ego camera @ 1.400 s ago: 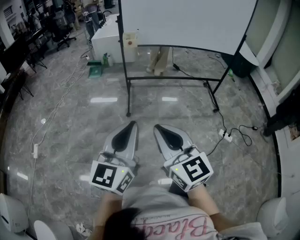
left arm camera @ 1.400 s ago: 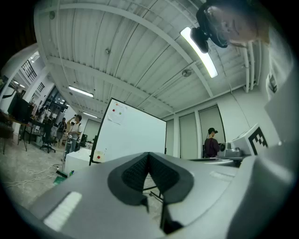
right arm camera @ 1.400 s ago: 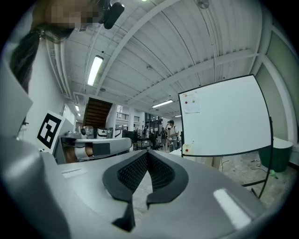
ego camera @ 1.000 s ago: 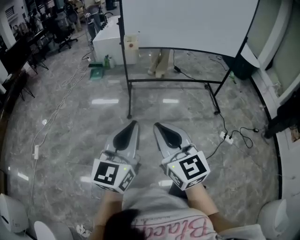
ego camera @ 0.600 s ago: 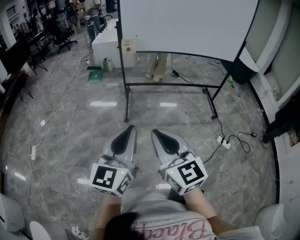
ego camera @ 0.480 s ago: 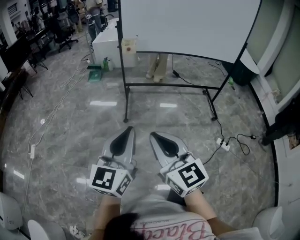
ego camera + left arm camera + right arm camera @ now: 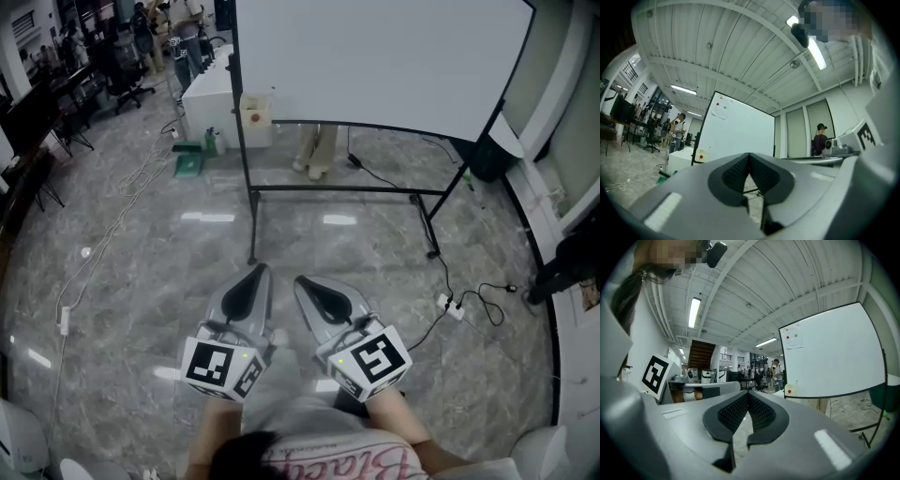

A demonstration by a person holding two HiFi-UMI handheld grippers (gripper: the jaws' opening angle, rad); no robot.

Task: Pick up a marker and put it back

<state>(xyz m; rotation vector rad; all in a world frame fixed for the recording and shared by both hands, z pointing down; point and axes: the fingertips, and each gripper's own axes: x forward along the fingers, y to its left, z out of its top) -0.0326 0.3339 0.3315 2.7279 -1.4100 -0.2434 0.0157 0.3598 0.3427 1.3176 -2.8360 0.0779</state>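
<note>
The grey stone floor (image 7: 141, 272) takes up most of the head view and lies bare between the person and the whiteboard (image 7: 375, 56), which stands on a black frame with a low crossbar (image 7: 337, 188) and splayed feet. To the left of the whiteboard is a white cabinet (image 7: 211, 89), with a green item (image 7: 187, 164) on the floor in front of it. To the right of the whiteboard, a cable runs down to a power strip (image 7: 450, 307) near the right foot of the frame. Both grippers are held low and close together, well short of the whiteboard and pointing toward it. The left gripper (image 7: 255, 275) has its jaws pressed together on nothing, and the right gripper (image 7: 302, 281) is closed and empty as well; each gripper view shows the dark pads meeting at the tip. A small pale box (image 7: 255, 108) hangs on the left post of the whiteboard. The marker is too small to pick out in any view, so its place relative to either gripper cannot be told.
</note>
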